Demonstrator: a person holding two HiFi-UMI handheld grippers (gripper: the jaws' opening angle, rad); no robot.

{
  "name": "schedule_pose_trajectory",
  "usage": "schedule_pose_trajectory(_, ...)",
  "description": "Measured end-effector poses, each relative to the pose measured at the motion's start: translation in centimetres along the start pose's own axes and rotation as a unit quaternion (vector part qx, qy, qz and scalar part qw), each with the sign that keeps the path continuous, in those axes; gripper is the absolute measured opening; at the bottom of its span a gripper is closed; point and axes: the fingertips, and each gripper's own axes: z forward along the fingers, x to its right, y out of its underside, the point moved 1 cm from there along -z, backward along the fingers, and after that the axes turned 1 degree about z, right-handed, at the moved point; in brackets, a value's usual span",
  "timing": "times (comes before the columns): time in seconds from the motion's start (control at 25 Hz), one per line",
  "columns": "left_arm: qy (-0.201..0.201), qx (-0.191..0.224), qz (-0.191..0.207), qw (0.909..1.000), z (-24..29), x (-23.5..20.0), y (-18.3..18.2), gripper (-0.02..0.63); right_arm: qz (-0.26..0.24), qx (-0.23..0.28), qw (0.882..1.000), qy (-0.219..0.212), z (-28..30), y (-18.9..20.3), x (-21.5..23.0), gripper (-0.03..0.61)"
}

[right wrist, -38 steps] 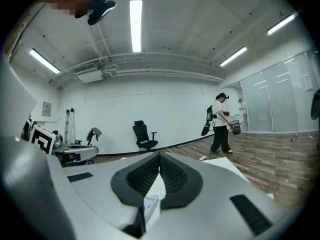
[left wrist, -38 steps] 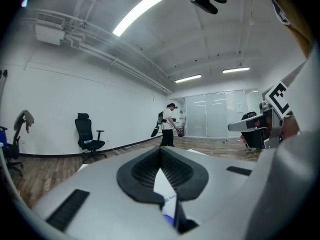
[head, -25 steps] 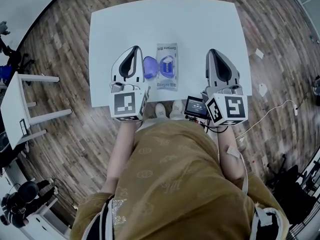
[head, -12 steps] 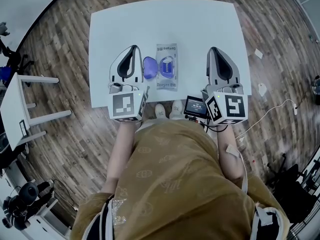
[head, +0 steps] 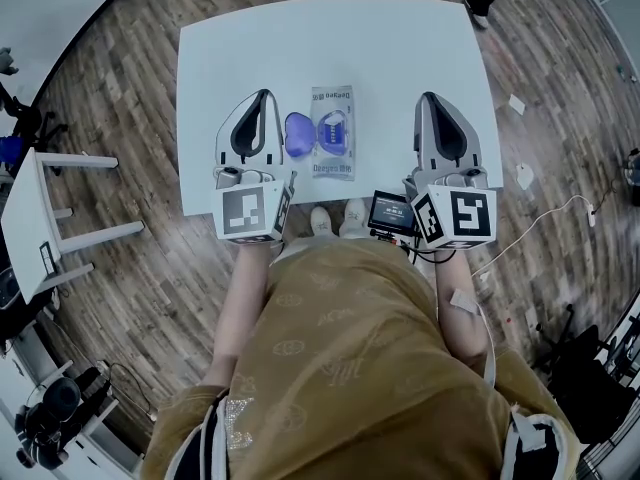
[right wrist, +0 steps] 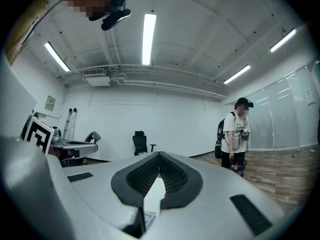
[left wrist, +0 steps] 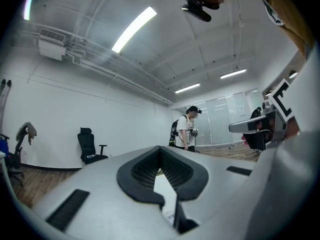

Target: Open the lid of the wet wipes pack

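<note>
Hand-held left gripper (head: 264,95), grey two-jaw shell with black ribbed pads (left wrist: 140,171) and a square-marker cube at its rear: held level over the near left part of the table. Its jaws are drawn together tip to tip and nothing is gripped.

Hand-held right gripper (head: 428,96), same make: held level at centre right of the head view, well apart from the pack. Its jaws are closed to a point and empty. A small black screen unit (head: 390,212) is mounted just beside its marker cube.

Wet wipes pack (head: 332,163), flat rectangular pale blue-grey plastic pouch with blue print: laid flat at frame centre, between the two grippers and nearer the left one. It is touched by neither.

Lid (head: 299,135), blue-violet oval plastic flap: found folded open to the pack's left, lying flat between the pack and the left gripper. Whether it touches that gripper cannot be told. A blue oval opening frame is exposed at the pack's middle.

Table (head: 400,48), white rectangular top: occupies the upper centre of the head view.

Floor (head: 120,88), brown wood planks: seen all round the table.

Office chair (right wrist: 141,143), black, with armrests: set against the far white wall.

Person (right wrist: 235,134), in white T-shirt, dark cap and backpack: stood at right of the right gripper view.

Ceiling strip light (right wrist: 150,31), long and white: placed at top centre.
</note>
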Motion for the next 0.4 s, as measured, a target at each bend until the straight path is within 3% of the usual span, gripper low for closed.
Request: schedule_pose_trajectory(0.4, 0.008, -0.004, 0.017, 0.9998, 0.13, 0.76, 0.06, 0.002, -0.004, 0.003, 1.0, -0.008, -0.19, -0.21, -0.21, 0.009)
